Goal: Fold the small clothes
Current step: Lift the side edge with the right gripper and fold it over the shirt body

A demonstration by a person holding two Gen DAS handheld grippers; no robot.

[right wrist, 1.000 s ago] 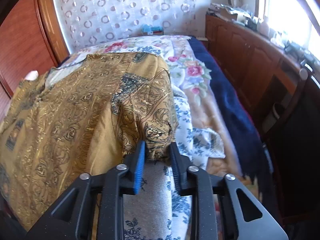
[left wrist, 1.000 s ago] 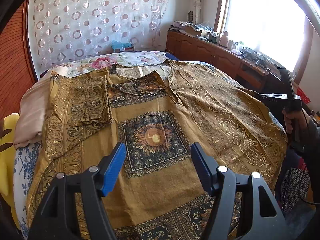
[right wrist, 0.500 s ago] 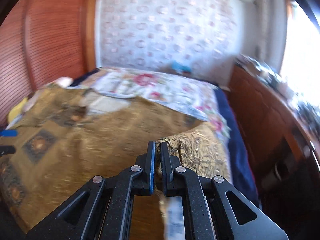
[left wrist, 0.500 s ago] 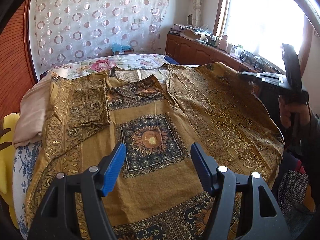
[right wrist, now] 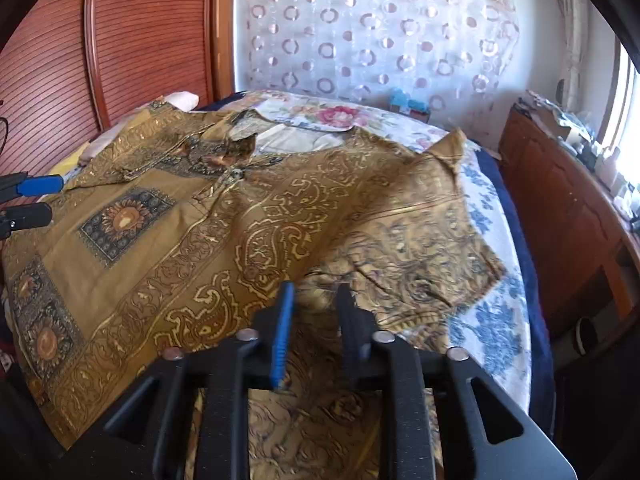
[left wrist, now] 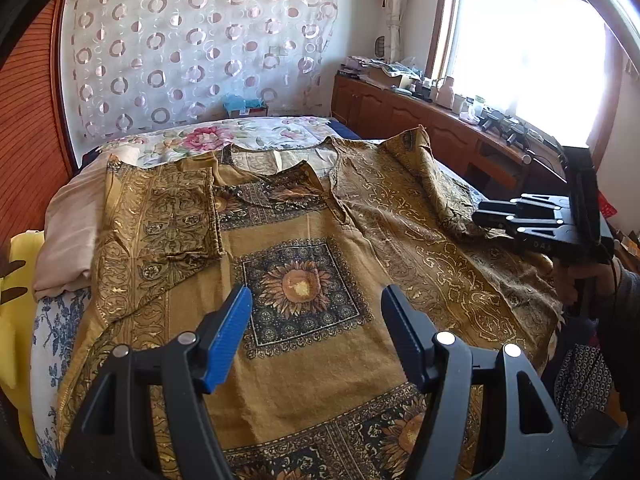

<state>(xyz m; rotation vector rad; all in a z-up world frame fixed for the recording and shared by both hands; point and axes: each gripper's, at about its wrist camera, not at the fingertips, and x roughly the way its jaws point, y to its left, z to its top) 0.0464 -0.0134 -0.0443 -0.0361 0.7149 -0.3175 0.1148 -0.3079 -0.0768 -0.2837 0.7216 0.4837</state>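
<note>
A mustard-gold patterned shirt (left wrist: pixel 304 248) with sunflower squares lies spread face up on the bed. Its left sleeve (left wrist: pixel 172 216) is folded in over the body. My left gripper (left wrist: pixel 316 336) is open and empty, hovering above the shirt's lower middle. My right gripper (right wrist: pixel 314 316) has its jaws parted a little, with the right sleeve (right wrist: pixel 404 264) lying folded over between and just beyond the fingers. In the left wrist view the right gripper (left wrist: pixel 480 218) sits at the shirt's right edge, where the sleeve cloth (left wrist: pixel 436 184) is bunched up.
The bed (right wrist: pixel 492 320) has a blue floral sheet. A beige folded cloth (left wrist: pixel 68 232) and a yellow cushion (left wrist: pixel 16 296) lie at its left side. A wooden cabinet (left wrist: pixel 420 124) with clutter runs along the right wall under the window.
My right gripper closed on the right sleeve, lifted it and carried it inward over the shirt, then its jaws parted again. The left gripper stayed still and open.
</note>
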